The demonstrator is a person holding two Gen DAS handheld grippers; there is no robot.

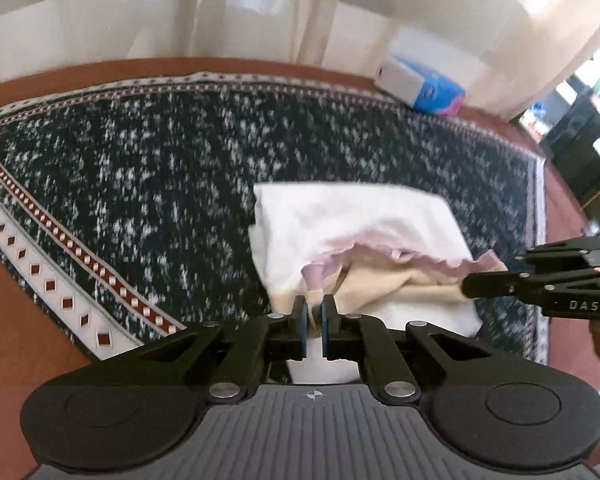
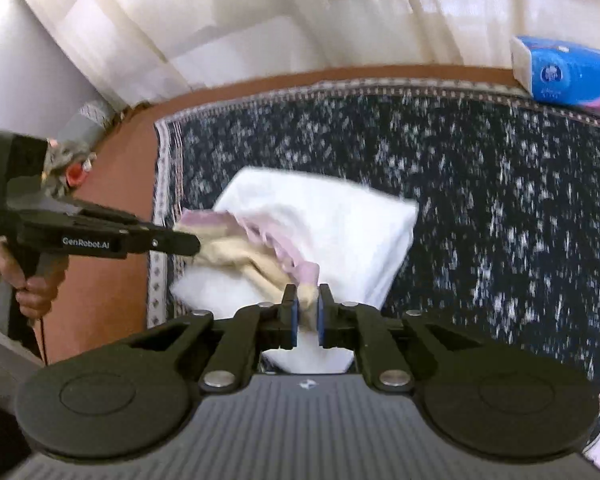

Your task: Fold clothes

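Cream-and-pink garment (image 1: 364, 264) lies folded on the speckled dark cloth (image 1: 140, 168), at 12 o'clock from your left gripper (image 1: 314, 312), whose jaws stand slightly apart around its edge. At 3 o'clock, your right gripper (image 2: 307, 306) pinches the cream corner.

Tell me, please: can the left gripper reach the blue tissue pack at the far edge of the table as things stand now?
Probably not at once. The left gripper sits over the white garment, with an edge of cloth between its jaws. The tissue pack lies far beyond, across the patterned cloth. Nothing blocks that path, but the garment must be let go first.
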